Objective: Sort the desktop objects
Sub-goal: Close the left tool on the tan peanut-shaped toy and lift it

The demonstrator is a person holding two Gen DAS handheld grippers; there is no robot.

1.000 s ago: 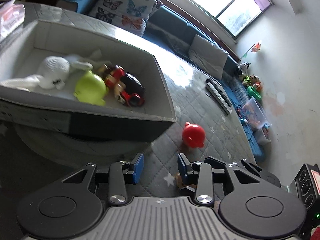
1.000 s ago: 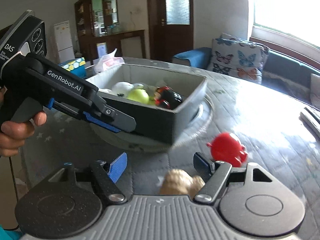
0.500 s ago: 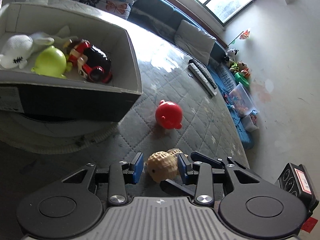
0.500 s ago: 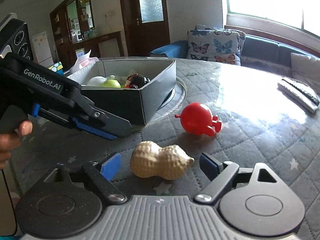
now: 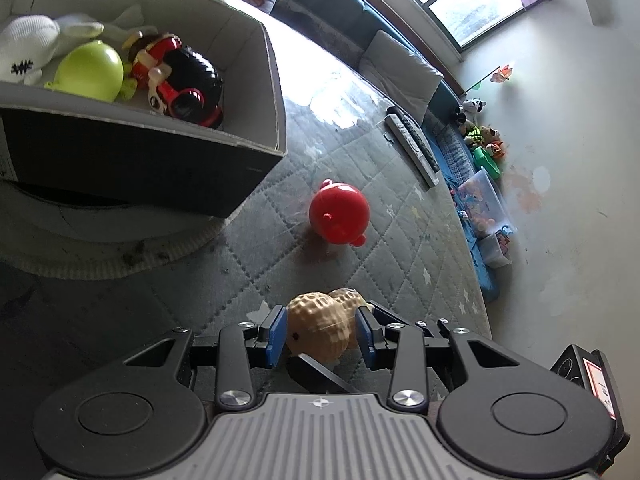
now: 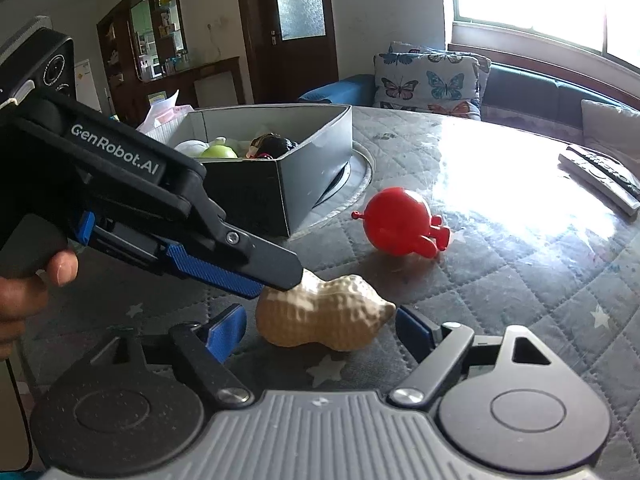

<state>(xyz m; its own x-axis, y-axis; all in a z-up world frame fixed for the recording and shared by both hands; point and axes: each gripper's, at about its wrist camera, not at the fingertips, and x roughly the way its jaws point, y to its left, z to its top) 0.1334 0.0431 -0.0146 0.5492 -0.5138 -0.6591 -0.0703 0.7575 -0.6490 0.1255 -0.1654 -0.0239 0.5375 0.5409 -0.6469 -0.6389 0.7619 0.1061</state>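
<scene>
A tan peanut toy (image 5: 320, 326) lies on the quilted table mat. My left gripper (image 5: 320, 334) is open, with its blue pads on either side of the peanut's near end. My right gripper (image 6: 320, 330) is open too and straddles the peanut (image 6: 324, 314) from another side. In the right wrist view the left gripper's fingers (image 6: 232, 268) reach over the peanut's left end. A red round toy (image 5: 339, 214) lies beyond the peanut, also seen in the right wrist view (image 6: 400, 220). The grey box (image 5: 276, 92) holds a green toy (image 5: 90, 70), a red-black toy (image 5: 184, 80) and a white plush (image 5: 28, 46).
The box stands on a round turntable (image 5: 100, 248). Remote controls (image 5: 412, 144) lie at the table's far side, also in the right wrist view (image 6: 600, 178). A sofa with cushions runs behind the table. Toys and plastic bins sit on the floor by the wall.
Both grippers have moved in on the peanut. The left gripper's pads now flank it closely, and the box has slid toward the upper left of the left wrist view.
</scene>
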